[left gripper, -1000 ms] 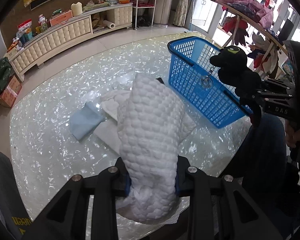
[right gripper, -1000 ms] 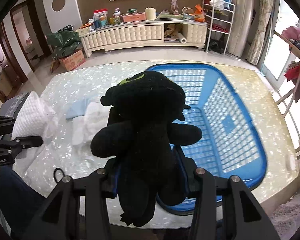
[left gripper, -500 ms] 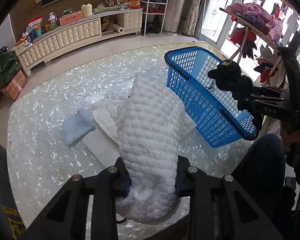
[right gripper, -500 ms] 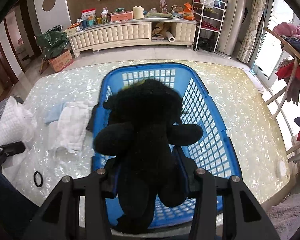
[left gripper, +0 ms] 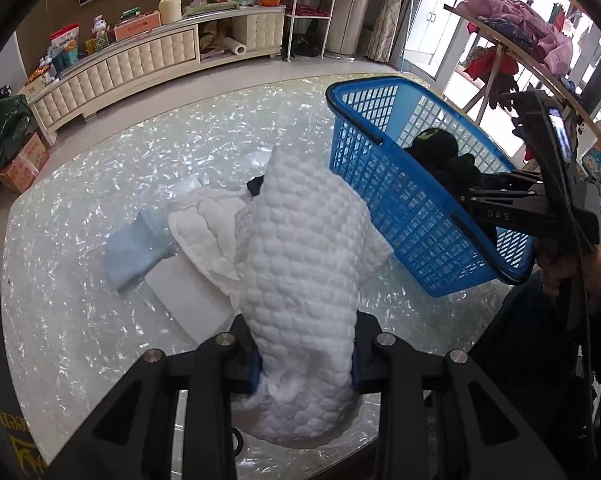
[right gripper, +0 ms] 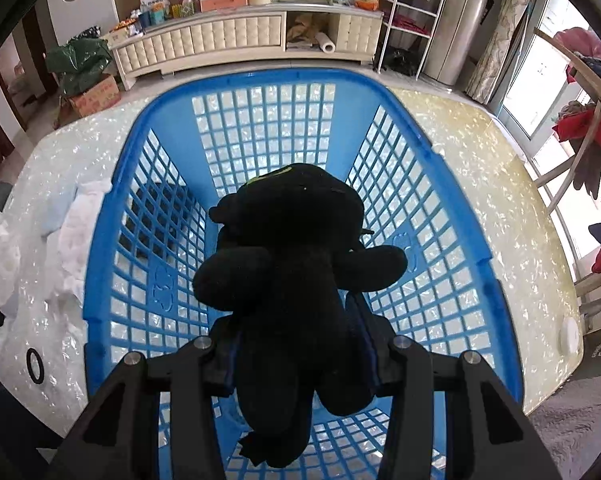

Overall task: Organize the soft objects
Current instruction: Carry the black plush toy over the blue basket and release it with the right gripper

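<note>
My left gripper (left gripper: 304, 360) is shut on a white quilted cloth (left gripper: 300, 256) and holds it above the table's near edge. My right gripper (right gripper: 300, 356) is shut on a black plush toy (right gripper: 292, 280) and holds it inside the blue plastic basket (right gripper: 100, 248), low between its walls. In the left wrist view the basket (left gripper: 384, 200) stands right of the cloth, with the plush toy (left gripper: 440, 152) and the right gripper (left gripper: 480, 188) reaching in over its near rim.
A white folded towel (left gripper: 204, 220), a light blue cloth (left gripper: 136, 252) and a flat white piece (left gripper: 188, 296) lie on the pearly table (left gripper: 80, 208) left of the basket. A black ring (right gripper: 33, 364) lies near the table's edge. A clothes rack (left gripper: 512, 44) stands at the right.
My right gripper has carried the black plush toy forward over the basket's rim and down inside it. My left gripper still holds the white cloth, shifted slightly.
</note>
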The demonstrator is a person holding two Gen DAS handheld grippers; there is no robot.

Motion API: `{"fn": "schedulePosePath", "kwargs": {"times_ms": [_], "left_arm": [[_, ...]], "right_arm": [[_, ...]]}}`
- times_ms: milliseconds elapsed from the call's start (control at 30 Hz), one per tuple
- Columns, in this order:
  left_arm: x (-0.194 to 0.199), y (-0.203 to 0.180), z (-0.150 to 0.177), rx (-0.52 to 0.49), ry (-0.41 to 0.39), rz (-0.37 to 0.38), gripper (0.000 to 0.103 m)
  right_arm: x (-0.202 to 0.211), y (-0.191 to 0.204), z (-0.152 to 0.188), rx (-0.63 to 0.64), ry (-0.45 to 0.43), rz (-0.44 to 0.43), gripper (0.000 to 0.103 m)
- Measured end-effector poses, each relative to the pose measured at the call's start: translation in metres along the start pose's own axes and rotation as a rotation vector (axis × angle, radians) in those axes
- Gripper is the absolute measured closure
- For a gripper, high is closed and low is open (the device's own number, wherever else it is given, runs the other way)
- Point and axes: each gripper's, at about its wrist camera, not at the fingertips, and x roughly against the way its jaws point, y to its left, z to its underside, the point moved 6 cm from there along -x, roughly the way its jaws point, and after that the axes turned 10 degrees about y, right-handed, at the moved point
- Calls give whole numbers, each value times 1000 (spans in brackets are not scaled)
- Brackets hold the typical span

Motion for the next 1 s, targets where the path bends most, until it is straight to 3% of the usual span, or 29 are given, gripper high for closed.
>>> {"fn": "schedulePosePath", "kwargs": {"times_ms": [267,700,767,900,1000], "left_arm": [[-8,1,0,22,7,-5,74],[10,1,8,29,-26,-10,74],[13,4,8,39,-34,-17,74],[17,8,11,59,-49,-28,74],[20,7,12,60,-55,-35,74]], "right_arm": [[3,5,6,-17,33,33,60],[5,23,18,-48,76,43,58],[9,20,16,-60,65,49,53],[20,9,16,-69,44,94,26],[25,0,16,-84,30,66,6]]}}
